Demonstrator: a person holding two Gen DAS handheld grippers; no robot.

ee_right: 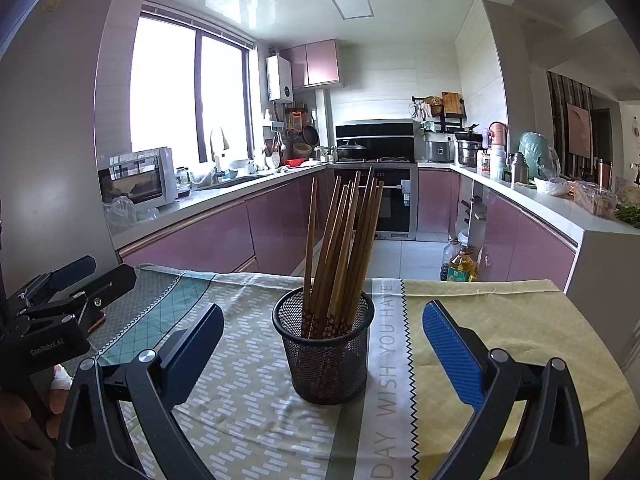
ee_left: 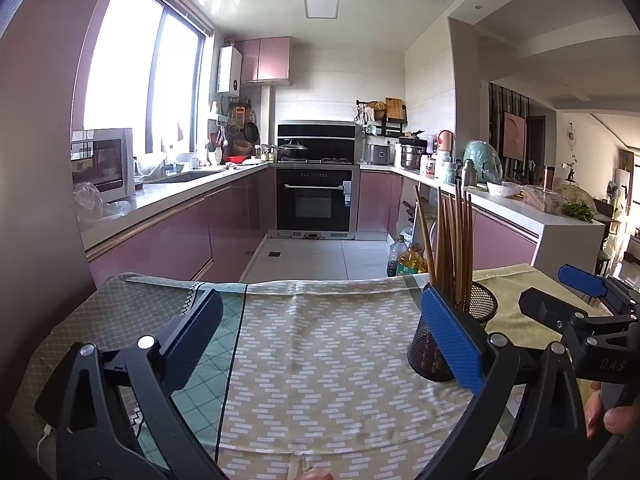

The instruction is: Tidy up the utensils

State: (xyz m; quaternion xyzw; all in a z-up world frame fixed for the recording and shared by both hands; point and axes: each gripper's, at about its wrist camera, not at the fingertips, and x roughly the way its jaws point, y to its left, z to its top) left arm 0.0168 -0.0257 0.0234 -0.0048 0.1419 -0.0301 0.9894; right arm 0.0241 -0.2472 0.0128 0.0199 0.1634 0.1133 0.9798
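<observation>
A black mesh holder point(ee_right: 323, 350) stands upright on the patterned tablecloth point(ee_right: 248, 392), with several brown wooden chopsticks point(ee_right: 340, 248) fanned out inside it. My right gripper point(ee_right: 322, 342) is open, its blue pads on either side of the holder and not touching it. In the left wrist view the same holder point(ee_left: 476, 320) sits at the right, partly hidden behind my right blue pad point(ee_left: 450, 338). My left gripper point(ee_left: 320, 332) is open over bare cloth with nothing between its fingers. The other gripper point(ee_left: 584, 308) shows at the far right there.
The table's far edge point(ee_right: 460, 282) drops to a tiled kitchen floor, where oil bottles point(ee_right: 460, 264) stand. Pink cabinets, an oven and crowded counters lie beyond. A person's hand point(ee_left: 608, 412) holds the right gripper's handle. The left gripper body point(ee_right: 52, 312) sits at the left of the right view.
</observation>
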